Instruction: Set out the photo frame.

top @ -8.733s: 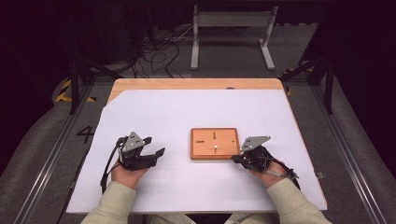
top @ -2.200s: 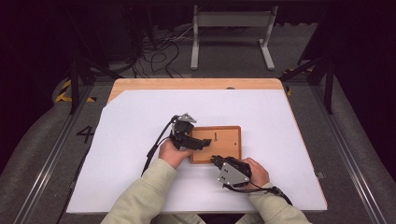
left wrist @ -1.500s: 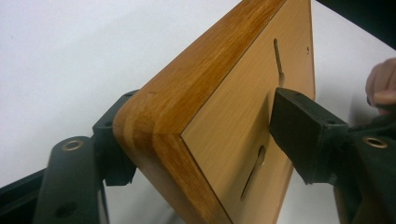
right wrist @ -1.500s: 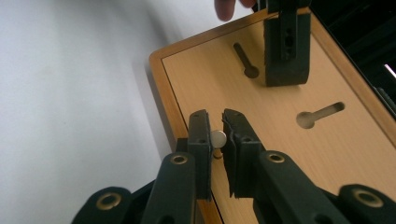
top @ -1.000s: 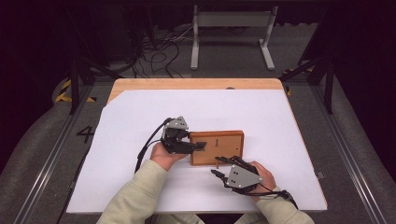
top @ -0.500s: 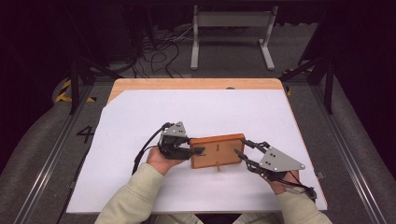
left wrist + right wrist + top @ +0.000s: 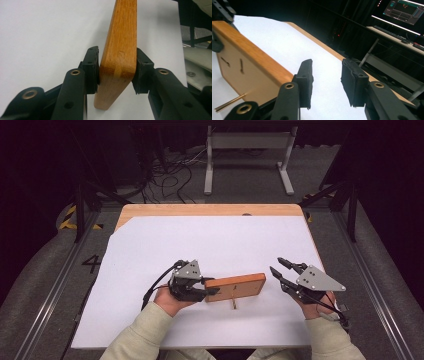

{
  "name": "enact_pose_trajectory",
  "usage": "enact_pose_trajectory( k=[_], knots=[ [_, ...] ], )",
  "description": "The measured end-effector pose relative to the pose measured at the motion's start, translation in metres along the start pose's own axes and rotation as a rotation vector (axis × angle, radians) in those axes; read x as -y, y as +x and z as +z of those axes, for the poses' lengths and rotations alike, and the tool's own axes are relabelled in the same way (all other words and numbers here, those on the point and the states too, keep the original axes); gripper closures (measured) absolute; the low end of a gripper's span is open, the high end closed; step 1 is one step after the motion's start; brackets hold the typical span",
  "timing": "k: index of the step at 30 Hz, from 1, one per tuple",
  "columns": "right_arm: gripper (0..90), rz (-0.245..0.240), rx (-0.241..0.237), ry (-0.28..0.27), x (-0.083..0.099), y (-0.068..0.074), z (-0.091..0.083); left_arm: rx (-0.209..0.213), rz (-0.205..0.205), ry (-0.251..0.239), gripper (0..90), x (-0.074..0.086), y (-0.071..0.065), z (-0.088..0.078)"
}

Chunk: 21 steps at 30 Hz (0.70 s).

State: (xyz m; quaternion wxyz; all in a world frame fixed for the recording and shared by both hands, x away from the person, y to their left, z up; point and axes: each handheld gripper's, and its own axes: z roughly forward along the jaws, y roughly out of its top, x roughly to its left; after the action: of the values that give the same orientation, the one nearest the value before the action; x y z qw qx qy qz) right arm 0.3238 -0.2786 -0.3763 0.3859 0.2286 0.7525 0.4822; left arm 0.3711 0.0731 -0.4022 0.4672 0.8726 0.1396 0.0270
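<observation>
High view: a wooden board (image 7: 235, 287) is held on edge near the front edge of the white table (image 7: 210, 240) by the left gripper (image 7: 206, 291), clamped on its left end; wide bare surface lies behind. Left gripper view: both pads are pressed flat against the board's faces. Right gripper view: the right gripper (image 7: 325, 80) is seen just off the board's right end, jaws parted around nothing.
</observation>
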Motion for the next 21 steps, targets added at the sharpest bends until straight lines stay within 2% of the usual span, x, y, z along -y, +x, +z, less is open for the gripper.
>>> enact_pose_trajectory(
  k=[7, 21],
  knots=[
    [61.1, 0.028, 0.011, 0.042, 0.009, -0.005, 0.004, 0.031, -0.011, 0.009, 60.6, 0.002, -0.006, -0.001],
    [60.7, 0.058, 0.014, 0.069, 0.015, -0.009, 0.004, 0.082, 0.020, 0.039, 52.5, 0.008, -0.019, 0.002]
  ],
)
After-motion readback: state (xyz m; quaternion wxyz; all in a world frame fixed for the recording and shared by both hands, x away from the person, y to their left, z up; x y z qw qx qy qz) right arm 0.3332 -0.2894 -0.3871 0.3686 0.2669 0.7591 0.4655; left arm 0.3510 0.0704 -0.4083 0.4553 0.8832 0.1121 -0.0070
